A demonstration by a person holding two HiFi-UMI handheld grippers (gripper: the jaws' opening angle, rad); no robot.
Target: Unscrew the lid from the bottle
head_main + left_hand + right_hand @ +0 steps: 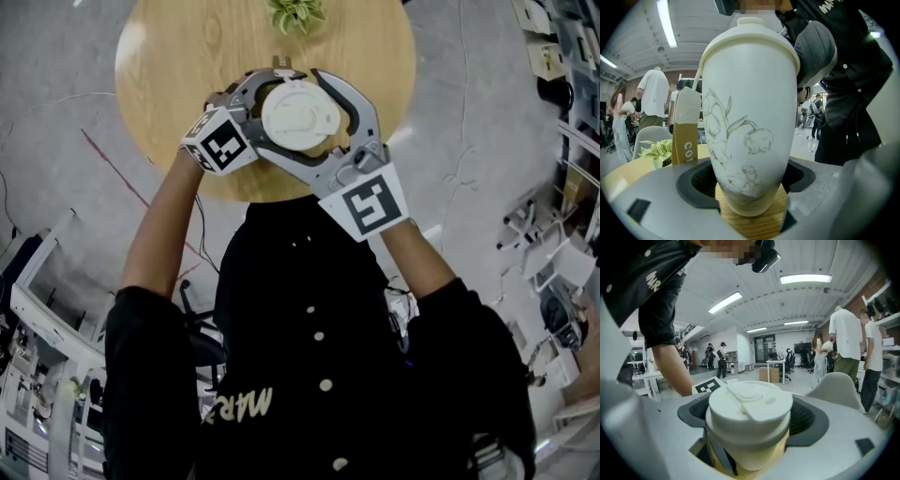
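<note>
A plant (296, 14) blocks my way at the tabletop (169, 66)'s far edge. Left and right of the bottle (300, 117), the wood lies bare.

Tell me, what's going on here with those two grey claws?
A person stands at a round wooden table with a gripper in each hand, working on a white bottle. The left gripper is clamped on the bottle's body near its base. The right gripper is closed round the lid from above, placed to twist it. The lid sits on the bottle, not yet off. A small plant stands on the table's far side.
</note>
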